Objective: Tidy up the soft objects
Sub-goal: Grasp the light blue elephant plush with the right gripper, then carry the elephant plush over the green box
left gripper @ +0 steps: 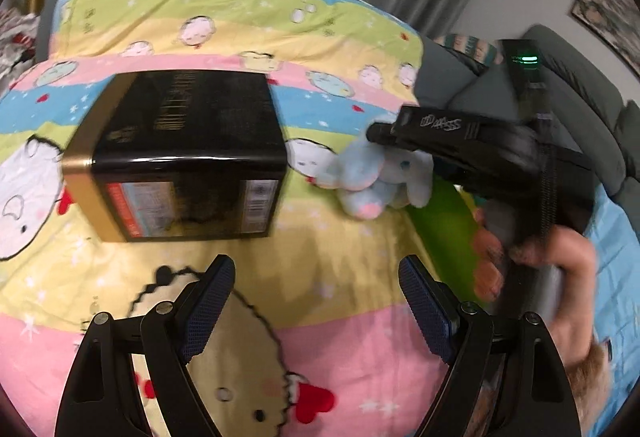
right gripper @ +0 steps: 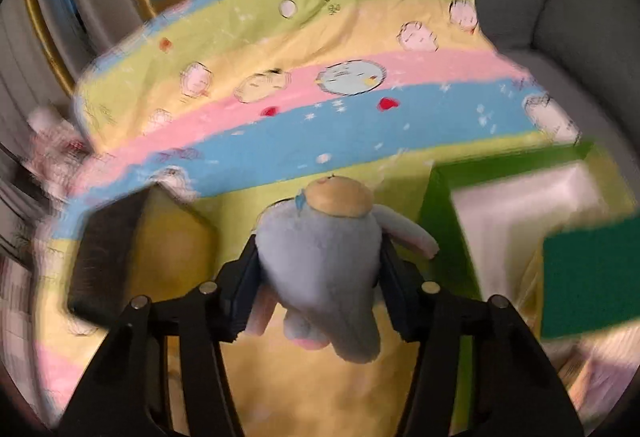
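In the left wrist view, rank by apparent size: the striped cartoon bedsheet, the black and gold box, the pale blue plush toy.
1. Striped cartoon bedsheet, covering most of the frame.
2. Black and gold box.
3. Pale blue plush toy, held in the right gripper; part of it is hidden, yet it looks clearly smaller than the box.

The left gripper (left gripper: pixel 316 301) hovers with its jaws spread wide over a cartoon-print quilt (left gripper: pixel 248 21); ahead stands a black-and-gold box (left gripper: pixel 180 141), and beside it the right gripper (left gripper: pixel 384 141) clasps a pale blue plush toy (left gripper: pixel 376 177)
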Tool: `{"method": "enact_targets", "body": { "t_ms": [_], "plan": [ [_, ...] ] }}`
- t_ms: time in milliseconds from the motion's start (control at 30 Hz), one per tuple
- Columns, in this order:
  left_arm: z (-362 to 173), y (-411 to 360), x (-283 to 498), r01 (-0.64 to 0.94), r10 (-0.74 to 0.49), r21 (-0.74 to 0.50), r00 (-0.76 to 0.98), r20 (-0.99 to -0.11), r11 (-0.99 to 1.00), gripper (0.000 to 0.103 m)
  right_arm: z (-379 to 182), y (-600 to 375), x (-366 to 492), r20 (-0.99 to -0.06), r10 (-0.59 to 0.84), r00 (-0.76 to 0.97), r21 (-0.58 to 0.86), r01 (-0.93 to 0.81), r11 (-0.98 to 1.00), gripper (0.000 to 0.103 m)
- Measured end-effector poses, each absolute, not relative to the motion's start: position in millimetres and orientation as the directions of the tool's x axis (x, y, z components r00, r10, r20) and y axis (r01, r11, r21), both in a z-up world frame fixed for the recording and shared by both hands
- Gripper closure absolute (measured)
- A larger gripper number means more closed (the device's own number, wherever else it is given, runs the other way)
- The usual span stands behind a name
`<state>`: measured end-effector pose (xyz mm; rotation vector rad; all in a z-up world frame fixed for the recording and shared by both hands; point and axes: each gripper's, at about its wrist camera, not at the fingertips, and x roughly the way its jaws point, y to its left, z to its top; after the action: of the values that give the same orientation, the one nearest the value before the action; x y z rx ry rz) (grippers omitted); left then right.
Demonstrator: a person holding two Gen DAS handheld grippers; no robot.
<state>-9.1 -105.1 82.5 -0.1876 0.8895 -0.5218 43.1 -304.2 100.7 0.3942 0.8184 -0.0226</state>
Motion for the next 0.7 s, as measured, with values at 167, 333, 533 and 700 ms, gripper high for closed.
{"method": "enact_targets", "body": {
  "t_ms": [167,333,533,700],
  "plan": [
    [90,-140,-20,0.454,-0.564,-0.361,0.476,-0.674,0.815,0.019,124,-313,-15,-0.641,0.155,0.751,0.404,0.159,0.901,0.049],
    [96,-164,-31,0.521,-0.605,-0.356,0.454,-0.655,0.776,0.019,128,-327,-62,-0.568,0.206,0.797,0.507,0.141,0.851,0.048],
    [108,-198,-43,0.604,-0.659,-0.351,0.418,-0.626,0.716,0.032,128,-345,-97,-0.492,0.217,0.843,0.596,0.145,0.79,0.048],
    [121,-223,-51,0.666,-0.712,-0.362,0.374,-0.594,0.652,0.032,147,-358,-122,-0.461,0.102,0.881,0.57,0.206,0.796,0.047]
  ]
}}
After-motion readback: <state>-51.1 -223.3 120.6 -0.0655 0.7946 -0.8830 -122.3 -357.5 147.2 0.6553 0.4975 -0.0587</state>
